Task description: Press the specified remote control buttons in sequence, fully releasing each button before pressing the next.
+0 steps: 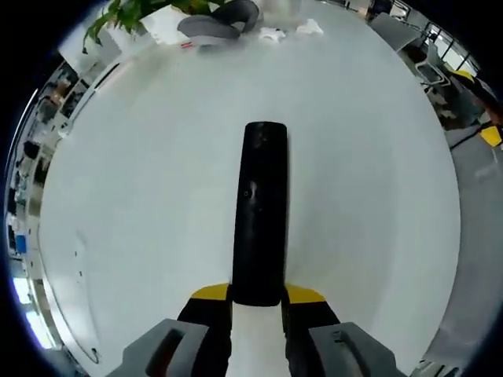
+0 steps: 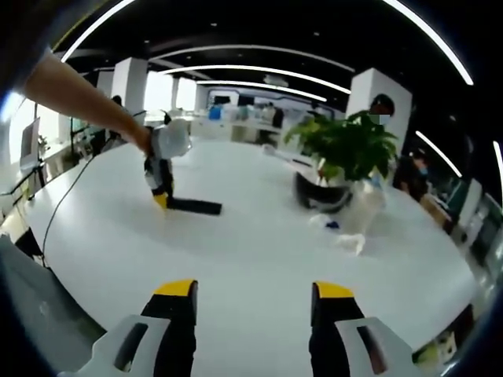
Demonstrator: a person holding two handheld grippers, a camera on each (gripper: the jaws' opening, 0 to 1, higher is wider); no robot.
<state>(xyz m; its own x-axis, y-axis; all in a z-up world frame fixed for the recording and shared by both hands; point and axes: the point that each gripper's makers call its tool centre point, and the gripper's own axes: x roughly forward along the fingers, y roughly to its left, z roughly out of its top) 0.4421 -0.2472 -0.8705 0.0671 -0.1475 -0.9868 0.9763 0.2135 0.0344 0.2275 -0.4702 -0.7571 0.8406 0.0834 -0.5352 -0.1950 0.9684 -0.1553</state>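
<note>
In the left gripper view, the left hand-held gripper [image 1: 258,302] is closed on the near end of a black remote control [image 1: 261,220] — its yellow-tipped jaws press the remote's two sides. The remote runs straight away from the jaws and lies on the white surface [image 1: 141,196], its far end free. At the far edge of the surface sit a grey curved object [image 1: 216,23], a green plant [image 1: 126,14] and some small white bits [image 1: 271,34].

In the right gripper view, the right hand-held gripper [image 2: 255,302] is open, jaws well apart with nothing between them, over bare surface [image 2: 259,251]. Far off on the left, a person's arm [image 2: 75,90] reaches in with the left hand-held gripper [image 2: 161,196], tip down at the surface and gripping the end of the remote control [image 2: 195,206], which lies flat and points right. To the far right stands the plant [image 2: 346,145], with the dark curved object [image 2: 322,196] at its base and small white pieces [image 2: 350,239] nearby.
</note>
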